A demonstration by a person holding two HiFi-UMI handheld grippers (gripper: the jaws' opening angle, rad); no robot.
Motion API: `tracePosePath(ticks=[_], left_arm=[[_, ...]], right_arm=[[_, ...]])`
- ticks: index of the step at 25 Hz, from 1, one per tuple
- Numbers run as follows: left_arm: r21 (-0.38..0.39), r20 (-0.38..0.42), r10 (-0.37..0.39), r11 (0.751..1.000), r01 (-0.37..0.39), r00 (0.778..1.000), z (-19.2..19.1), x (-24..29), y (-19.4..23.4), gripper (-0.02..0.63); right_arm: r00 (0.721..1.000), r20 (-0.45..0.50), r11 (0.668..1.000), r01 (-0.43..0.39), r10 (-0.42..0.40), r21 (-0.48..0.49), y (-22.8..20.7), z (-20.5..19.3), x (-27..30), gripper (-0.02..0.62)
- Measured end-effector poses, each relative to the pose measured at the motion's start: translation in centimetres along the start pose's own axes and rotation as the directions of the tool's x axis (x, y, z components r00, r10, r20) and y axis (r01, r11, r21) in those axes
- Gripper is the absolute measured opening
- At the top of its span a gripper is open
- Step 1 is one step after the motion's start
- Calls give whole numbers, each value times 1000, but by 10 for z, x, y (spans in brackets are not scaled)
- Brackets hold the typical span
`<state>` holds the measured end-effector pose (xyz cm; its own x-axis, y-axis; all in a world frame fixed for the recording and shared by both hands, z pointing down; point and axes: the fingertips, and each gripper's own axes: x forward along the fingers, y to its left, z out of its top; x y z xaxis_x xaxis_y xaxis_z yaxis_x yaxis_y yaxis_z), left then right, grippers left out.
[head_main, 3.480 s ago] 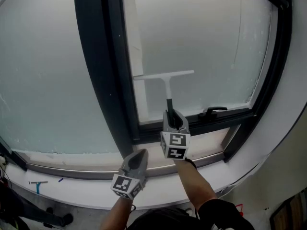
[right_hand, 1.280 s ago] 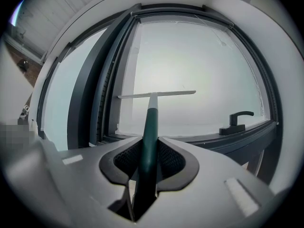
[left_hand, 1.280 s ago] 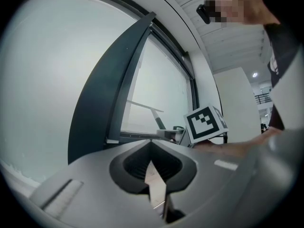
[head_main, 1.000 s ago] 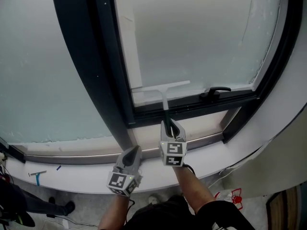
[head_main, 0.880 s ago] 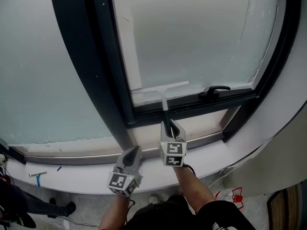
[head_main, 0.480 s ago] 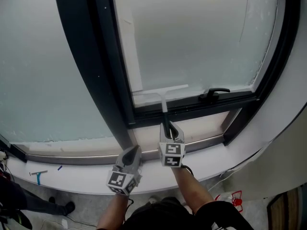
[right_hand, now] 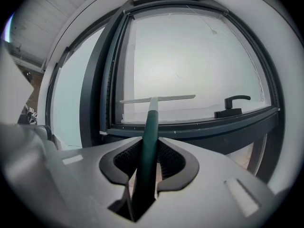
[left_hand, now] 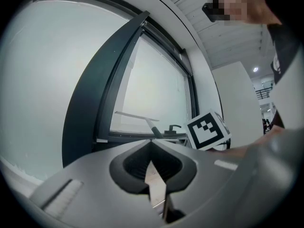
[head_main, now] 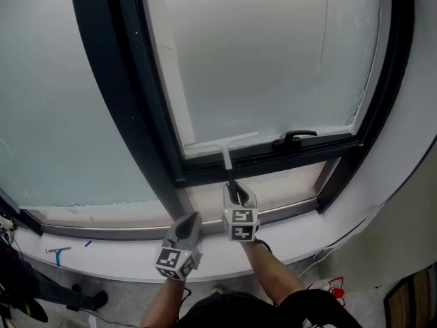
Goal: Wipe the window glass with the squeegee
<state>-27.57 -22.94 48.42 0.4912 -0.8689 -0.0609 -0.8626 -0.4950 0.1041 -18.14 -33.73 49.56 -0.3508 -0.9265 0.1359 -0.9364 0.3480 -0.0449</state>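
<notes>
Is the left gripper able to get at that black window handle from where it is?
Probably, with a detour: the right gripper, holding the squeegee, sits between the left gripper and the window handle; nothing else blocks it.

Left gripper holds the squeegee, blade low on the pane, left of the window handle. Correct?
No. The right gripper holds the squeegee, per the right gripper view; the left gripper is shut on nothing. The blade is low on the pane, left of the window handle, as stated.

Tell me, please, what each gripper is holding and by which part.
The right gripper grips the squeegee by its dark handle; the left gripper is shut and holds nothing.
</notes>
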Motion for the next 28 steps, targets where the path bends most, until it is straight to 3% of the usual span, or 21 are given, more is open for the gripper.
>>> tracePosePath(ticks=[8,16,21,28], left_arm=[[-4,47,60,998,-60,997,7,-14,-35,-2],[12,45,84,996,-84,995,11,-38,-80,-2],[-15,61,131,991,-131,989,2,-48,-108,-2],[-54,52,165,985,-162,985,-21,-77,-161,-2]], right_arm=[[990,74,992,-120,123,-34,-13,26,-68,95],[978,131,985,-152,162,-85,-91,43,-171,95],[969,159,979,-174,189,-102,-128,39,-234,95],[972,131,980,-188,196,-69,-183,1,-309,95]])
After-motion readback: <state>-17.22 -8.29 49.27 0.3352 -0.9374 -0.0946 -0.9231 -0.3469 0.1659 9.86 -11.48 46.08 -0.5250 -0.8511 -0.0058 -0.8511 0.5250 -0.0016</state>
